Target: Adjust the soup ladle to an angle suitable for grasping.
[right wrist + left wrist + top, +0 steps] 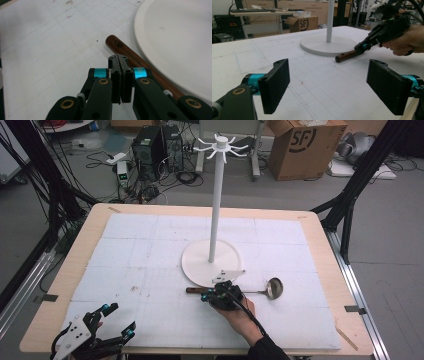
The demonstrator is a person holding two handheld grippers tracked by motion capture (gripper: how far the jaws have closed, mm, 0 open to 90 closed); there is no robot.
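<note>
Hovering over ladle [250, 292] handle, right gripper [121, 65] closed, gripping nothing; stand base [200, 262] just beside; left gripper [328, 85] wide open, empty, well apart.

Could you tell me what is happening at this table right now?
A person is working with two hand-held grippers. The right gripper, its jaws shut flat together with nothing between them, sits over the wooden handle of a ladle that lies on the white mat just in front of the round base of a white hook stand. The left gripper waits open near the table's front corner. The ladle is not yet gripped or lifted.
</note>
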